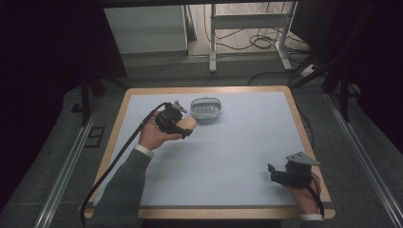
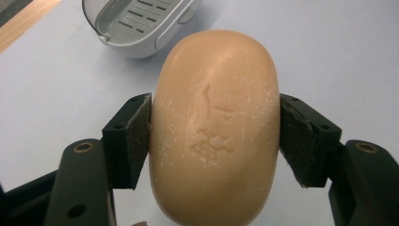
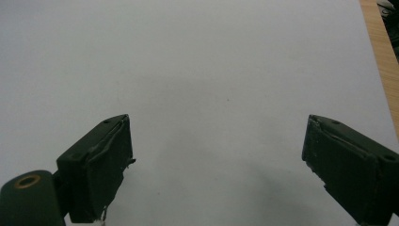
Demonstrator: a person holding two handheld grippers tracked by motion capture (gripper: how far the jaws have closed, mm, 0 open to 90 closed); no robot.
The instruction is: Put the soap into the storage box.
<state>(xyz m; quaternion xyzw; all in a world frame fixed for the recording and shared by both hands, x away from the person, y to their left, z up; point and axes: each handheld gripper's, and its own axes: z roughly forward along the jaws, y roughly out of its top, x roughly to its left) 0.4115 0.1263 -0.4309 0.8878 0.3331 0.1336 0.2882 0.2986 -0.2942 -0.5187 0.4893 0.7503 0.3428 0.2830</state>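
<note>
The left gripper [image 2: 215,136] clamps an oval tan soap bar [image 2: 214,127], its embossed stamp legible close up; the high view places the right gripper [image 1: 274,172], jaws wide apart, well away from the grey slotted soap dish [image 1: 206,108].

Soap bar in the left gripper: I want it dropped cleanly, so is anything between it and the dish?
Nothing visible. The left gripper clamps the soap, and the dish sits just ahead, open side up, with bare table in between. The right gripper is far off.
</note>
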